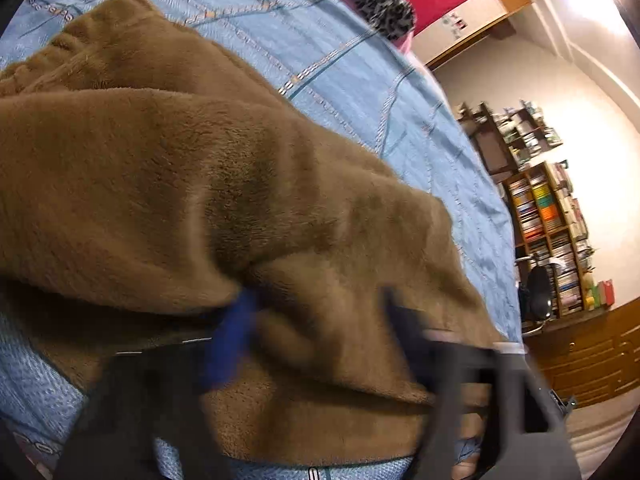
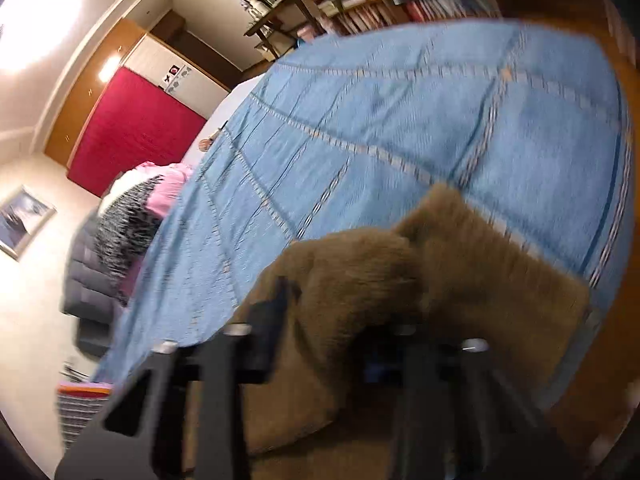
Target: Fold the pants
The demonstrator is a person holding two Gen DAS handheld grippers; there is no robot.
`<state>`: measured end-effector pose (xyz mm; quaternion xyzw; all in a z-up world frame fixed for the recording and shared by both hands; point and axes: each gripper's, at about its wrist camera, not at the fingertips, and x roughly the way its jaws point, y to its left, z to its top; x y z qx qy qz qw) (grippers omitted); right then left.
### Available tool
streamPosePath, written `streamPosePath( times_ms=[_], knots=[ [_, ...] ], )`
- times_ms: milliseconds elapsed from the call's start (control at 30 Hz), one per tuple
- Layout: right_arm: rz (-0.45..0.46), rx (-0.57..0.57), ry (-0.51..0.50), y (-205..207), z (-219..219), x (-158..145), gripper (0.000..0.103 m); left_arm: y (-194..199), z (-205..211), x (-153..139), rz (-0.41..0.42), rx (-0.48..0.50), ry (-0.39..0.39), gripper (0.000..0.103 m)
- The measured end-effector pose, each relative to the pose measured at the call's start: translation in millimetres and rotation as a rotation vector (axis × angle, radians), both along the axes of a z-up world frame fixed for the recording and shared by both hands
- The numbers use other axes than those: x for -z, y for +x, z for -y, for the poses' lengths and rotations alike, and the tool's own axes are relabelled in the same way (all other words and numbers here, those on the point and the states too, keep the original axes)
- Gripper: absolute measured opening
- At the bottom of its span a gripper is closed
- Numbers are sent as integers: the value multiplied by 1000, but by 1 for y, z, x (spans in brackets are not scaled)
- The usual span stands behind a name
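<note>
The brown fleece pants (image 1: pixel 208 184) lie bunched on the blue bedspread (image 1: pixel 328 52), with the ribbed waistband at the far left. In the left wrist view my left gripper (image 1: pixel 316 320) has its blue pad tucked against a thick fold and its dark right finger (image 1: pixel 400 316) on the cloth, with the fleece pinched between them. In the right wrist view my right gripper (image 2: pixel 332 332) is shut on a raised hump of the pants (image 2: pixel 360 272). Its left finger (image 2: pixel 276 308) shows, while the fleece covers the other one.
The bedspread (image 2: pixel 400 120) stretches far beyond the pants. Pillows (image 2: pixel 132 216) and a red headboard (image 2: pixel 132 132) sit at the head of the bed. Bookshelves (image 1: pixel 548 232) and a desk chair (image 1: pixel 538 292) stand past the bed's edge.
</note>
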<state>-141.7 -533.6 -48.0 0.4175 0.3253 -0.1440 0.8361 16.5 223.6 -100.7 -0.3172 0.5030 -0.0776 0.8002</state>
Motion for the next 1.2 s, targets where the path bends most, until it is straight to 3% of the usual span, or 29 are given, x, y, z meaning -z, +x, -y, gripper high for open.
streamPosePath(
  times_ms=[33,133,433,567,667,767,867,967,1033,1100,1200],
  knots=[
    [8,-3,-25,-1,0,-6,11,1,-2,2,-24,-2,-5,15],
    [32,-21,-104,-4,-5,-19,9,-2,-10,-4,-17,-27,-48,4],
    [125,-24,-268,-7,-2,-65,8,-22,-7,-93,172,66,-22,2],
    [113,-16,-318,-28,11,-70,8,-35,0,-100,150,127,28,2],
    [-8,-34,-335,-45,12,-44,8,-43,8,-83,93,172,61,2],
    [-106,-41,-291,-64,15,-7,8,-49,15,-57,7,206,72,2],
    [-144,-39,-235,-74,19,19,8,-50,18,-40,-45,231,126,4],
    [-132,-60,-204,-75,21,25,11,-50,22,-29,-83,283,208,4],
    [-106,-71,-146,-77,27,24,22,-52,23,-31,-79,293,305,4],
    [-71,-77,-87,-80,31,24,33,-56,19,-36,-73,292,322,4],
    [-49,-76,-62,-81,30,19,34,-60,13,-51,-41,306,342,4]
  ],
)
